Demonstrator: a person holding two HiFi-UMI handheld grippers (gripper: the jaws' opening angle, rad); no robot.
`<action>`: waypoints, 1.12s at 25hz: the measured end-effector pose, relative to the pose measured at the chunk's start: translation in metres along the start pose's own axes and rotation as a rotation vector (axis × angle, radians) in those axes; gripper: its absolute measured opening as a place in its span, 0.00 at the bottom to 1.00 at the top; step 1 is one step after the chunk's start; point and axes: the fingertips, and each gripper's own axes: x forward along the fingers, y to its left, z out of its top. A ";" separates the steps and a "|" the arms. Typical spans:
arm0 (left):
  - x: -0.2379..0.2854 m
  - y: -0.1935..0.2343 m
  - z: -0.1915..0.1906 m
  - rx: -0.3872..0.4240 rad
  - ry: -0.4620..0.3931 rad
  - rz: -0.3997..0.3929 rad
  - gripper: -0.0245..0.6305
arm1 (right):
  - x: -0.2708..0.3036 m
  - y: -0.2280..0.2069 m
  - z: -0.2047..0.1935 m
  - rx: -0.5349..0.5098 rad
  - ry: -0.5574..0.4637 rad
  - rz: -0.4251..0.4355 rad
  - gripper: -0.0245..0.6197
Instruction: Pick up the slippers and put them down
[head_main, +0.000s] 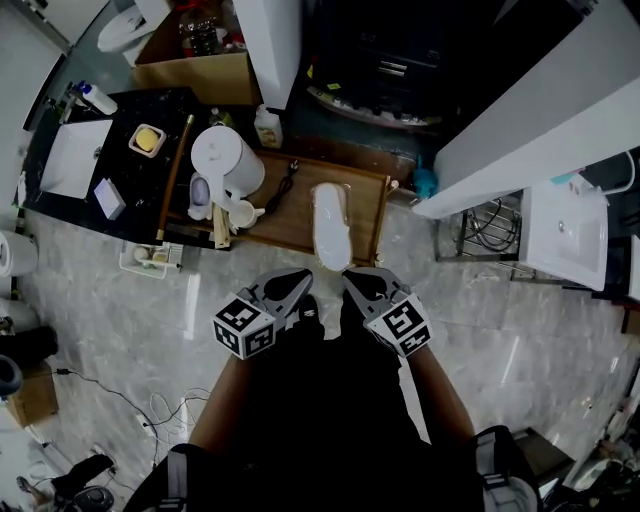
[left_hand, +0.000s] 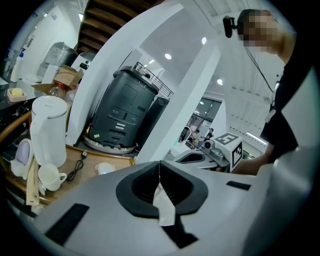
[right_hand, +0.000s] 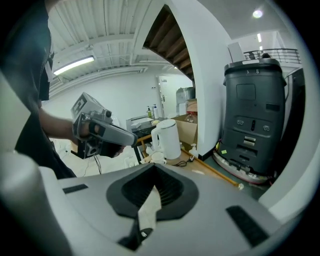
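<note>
We're holding the left gripper (head_main: 298, 286) and right gripper (head_main: 355, 286) in close to the body. Both are pinched fully closed on nothing, since we're not reaching for anything yet. Just ahead, one white slipper (head_main: 330, 228) is lying untouched on the wooden table (head_main: 290, 228), probably an easy grab. A kettle (head_main: 226, 160) is sitting beyond, to the left.

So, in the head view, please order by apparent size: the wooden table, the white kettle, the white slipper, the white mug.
Wooden table, largest.
White kettle and white slipper: alike; the kettle rises nearer the camera, so unranked.
White mug, smallest.
</note>
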 end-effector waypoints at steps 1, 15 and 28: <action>0.004 0.001 -0.001 -0.005 0.008 -0.002 0.06 | 0.002 -0.001 -0.004 0.007 0.009 0.008 0.05; 0.049 0.036 -0.045 -0.096 0.129 0.045 0.06 | 0.027 -0.043 -0.061 0.105 0.131 0.065 0.05; 0.080 0.077 -0.096 -0.276 0.212 0.081 0.06 | 0.065 -0.061 -0.099 0.171 0.199 0.142 0.05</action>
